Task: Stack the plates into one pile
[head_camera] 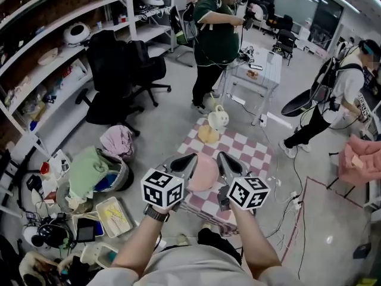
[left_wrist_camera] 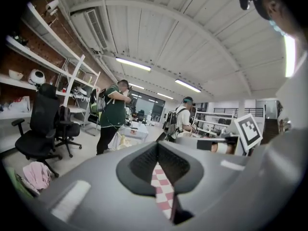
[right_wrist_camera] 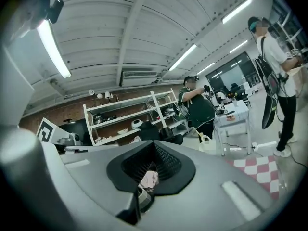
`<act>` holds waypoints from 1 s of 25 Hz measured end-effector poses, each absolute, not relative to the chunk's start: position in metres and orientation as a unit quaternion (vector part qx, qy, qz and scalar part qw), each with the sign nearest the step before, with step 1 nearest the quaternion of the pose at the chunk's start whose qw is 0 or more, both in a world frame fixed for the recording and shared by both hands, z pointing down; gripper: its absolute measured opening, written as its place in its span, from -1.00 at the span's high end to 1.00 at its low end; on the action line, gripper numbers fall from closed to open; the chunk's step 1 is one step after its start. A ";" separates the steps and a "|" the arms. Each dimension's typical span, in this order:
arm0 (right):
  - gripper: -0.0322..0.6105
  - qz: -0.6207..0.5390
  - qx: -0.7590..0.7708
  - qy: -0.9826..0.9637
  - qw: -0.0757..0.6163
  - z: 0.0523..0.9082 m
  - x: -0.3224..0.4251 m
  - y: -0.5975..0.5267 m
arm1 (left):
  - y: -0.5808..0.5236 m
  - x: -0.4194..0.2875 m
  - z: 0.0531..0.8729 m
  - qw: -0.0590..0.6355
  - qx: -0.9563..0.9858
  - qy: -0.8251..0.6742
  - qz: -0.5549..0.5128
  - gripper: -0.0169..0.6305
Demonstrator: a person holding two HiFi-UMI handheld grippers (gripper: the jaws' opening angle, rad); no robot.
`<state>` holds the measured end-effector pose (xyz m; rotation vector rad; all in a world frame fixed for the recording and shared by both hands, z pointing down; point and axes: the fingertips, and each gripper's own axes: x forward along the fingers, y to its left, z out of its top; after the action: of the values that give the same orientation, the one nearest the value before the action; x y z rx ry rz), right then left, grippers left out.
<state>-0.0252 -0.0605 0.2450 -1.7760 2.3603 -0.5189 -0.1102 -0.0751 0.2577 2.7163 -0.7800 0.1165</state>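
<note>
— Well, why held so high and level, clear of the cloth?

— Probably to stay out of the way of the pink plate (head_camera: 203, 173) below. Nothing to carry, judging by the left gripper (head_camera: 191, 158): closed tip to tip, with only a strip of the checkered cloth (head_camera: 256, 151) visible through the slit behind the pads.

— And the right gripper (head_camera: 221, 155)?

— Same there: pinched fully together, nothing caught between the pads.

— So where to look for the plate?

— Flat on that cloth, in the head view right between the two grippers and beneath them, touched by neither. Hard to tell from above whether a single plate or several already nested under it.

— Why leave it mid-cloth?

— Likely meant as the base of the pile: bare cloth all around, room to come down from either side.

— Anything left to stack?

— Possibly. Farther along the cloth, a yellowish dish-like thing (head_camera: 208, 134) just beside a white jug (head_camera: 218, 119), both too small to name better. If a plate, then one more trip to make; if not, looks finished.
</note>
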 end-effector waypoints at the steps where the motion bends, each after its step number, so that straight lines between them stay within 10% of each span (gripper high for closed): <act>1: 0.87 -0.164 -0.590 0.787 0.073 0.237 -0.027 -0.059 | -0.074 -0.112 0.252 0.149 0.949 -0.274 0.038 0.93; 25: 0.87 -0.131 -0.590 0.793 0.073 0.214 -0.040 -0.053 | -0.073 -0.124 0.223 0.124 0.950 -0.286 0.014 0.93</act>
<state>-0.0405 -0.0530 0.2142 -1.7726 2.3829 -0.3941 -0.1244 -0.0734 0.2233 2.7704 -0.8345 0.0418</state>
